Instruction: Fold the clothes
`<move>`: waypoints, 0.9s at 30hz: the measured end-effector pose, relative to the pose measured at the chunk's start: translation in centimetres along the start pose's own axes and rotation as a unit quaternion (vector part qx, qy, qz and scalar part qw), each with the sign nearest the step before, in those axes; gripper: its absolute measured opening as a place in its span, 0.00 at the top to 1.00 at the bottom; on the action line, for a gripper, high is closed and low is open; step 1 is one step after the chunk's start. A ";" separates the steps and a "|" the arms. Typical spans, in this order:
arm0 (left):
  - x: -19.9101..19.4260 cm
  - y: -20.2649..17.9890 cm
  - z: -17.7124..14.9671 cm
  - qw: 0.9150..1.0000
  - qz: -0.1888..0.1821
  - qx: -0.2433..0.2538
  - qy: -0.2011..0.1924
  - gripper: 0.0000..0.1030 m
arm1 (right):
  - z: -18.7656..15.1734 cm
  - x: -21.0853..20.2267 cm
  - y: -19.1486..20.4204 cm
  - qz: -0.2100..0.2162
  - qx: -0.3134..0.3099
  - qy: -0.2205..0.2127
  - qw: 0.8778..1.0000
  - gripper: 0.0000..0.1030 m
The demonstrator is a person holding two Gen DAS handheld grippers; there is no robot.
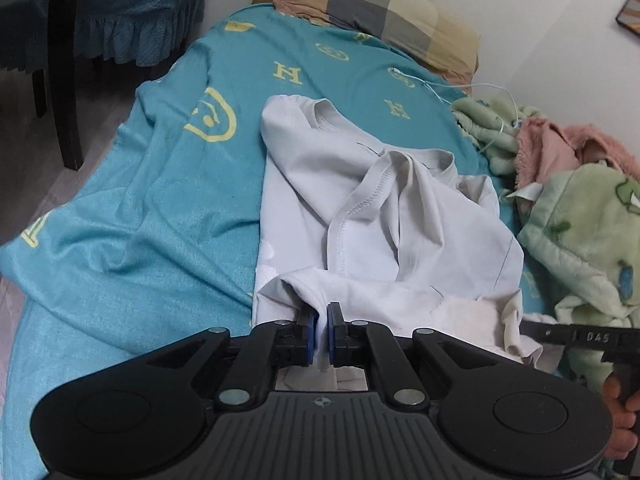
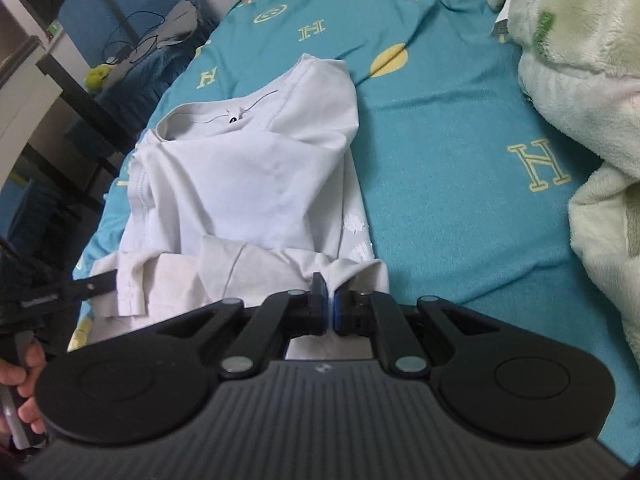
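Observation:
A white T-shirt (image 1: 376,216) lies partly folded on the teal bed sheet (image 1: 160,208), collar at the far end, sleeves folded inward. My left gripper (image 1: 323,320) is shut on the near left corner of the shirt's hem. My right gripper (image 2: 329,300) is shut on the near right corner of the hem. The shirt also shows in the right wrist view (image 2: 248,176), with its collar (image 2: 192,120) at the far left. Each gripper's arm shows at the edge of the other's view, the right one (image 1: 580,336) and the left one (image 2: 60,292).
A checked pillow (image 1: 384,12) lies at the head of the bed. A fluffy green and pink blanket (image 1: 580,216) is heaped along the right side, also in the right wrist view (image 2: 580,60). A dark chair leg (image 1: 64,64) and a blue-covered seat (image 1: 120,20) stand left of the bed.

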State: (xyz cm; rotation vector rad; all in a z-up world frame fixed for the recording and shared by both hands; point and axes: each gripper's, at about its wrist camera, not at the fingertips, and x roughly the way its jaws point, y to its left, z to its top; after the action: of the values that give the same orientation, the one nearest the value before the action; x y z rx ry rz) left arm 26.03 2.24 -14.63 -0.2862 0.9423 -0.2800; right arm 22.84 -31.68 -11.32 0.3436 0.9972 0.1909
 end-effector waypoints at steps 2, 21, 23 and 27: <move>-0.6 -0.5 -0.1 1.000 0.003 0.007 0.001 0.80 | -0.1 -0.5 0.1 0.000 0.002 -0.003 1.000 0.92; -18.8 -10.9 -9.7 0.986 0.059 0.105 -0.115 0.03 | -9.8 -15.3 7.9 -0.012 -0.092 -0.122 0.988 0.40; -20.1 -11.2 -11.5 0.984 0.059 0.108 -0.127 0.00 | -11.2 -16.3 8.3 -0.016 -0.095 -0.130 0.987 0.40; -21.2 -11.4 -14.4 0.981 0.073 0.117 -0.136 0.00 | -13.0 -17.6 8.1 -0.007 -0.070 -0.142 0.987 0.40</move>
State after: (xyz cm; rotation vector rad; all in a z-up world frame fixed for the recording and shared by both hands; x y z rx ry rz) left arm 1.11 -2.42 -2.61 -0.0355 0.6487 -0.2090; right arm 2.46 -27.12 -0.88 0.2284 0.7013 0.1926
